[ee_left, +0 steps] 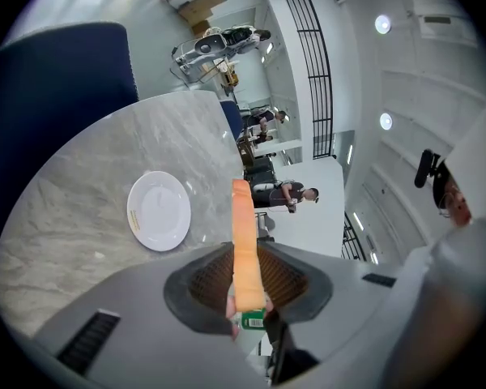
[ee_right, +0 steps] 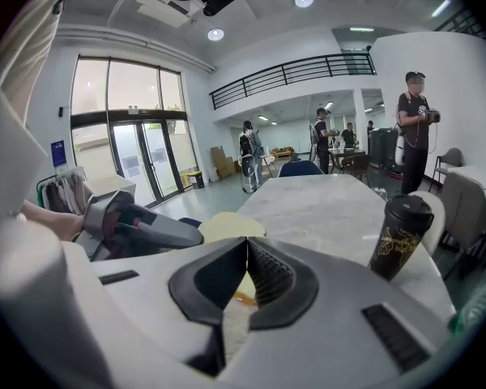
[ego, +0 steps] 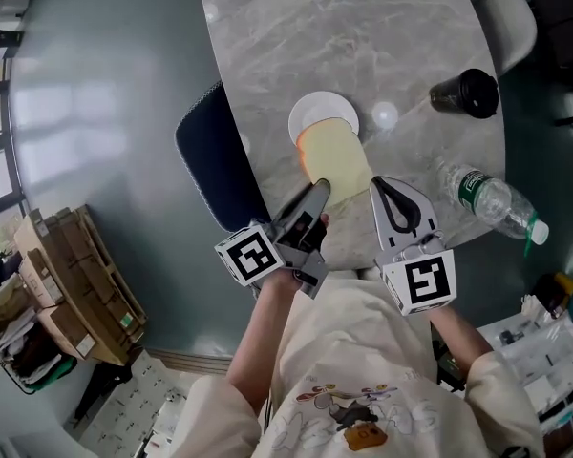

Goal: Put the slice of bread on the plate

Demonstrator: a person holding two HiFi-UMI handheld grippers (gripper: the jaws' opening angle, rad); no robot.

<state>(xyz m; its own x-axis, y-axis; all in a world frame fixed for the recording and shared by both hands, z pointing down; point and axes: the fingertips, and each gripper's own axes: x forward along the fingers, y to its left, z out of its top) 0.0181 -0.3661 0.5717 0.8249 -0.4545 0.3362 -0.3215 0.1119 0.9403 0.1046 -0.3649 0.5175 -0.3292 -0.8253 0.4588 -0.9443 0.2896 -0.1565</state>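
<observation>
Left hand-held gripper grasps the bread slice beside the plate, right hand-held gripper clenched alongside; next, probably lower and release.

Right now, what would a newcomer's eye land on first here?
The pale yellow bread slice, clamped in the left gripper above the grey marble table, by the round white plate. The right gripper is shut, empty, alongside. A black lidded cup stands far right.
</observation>
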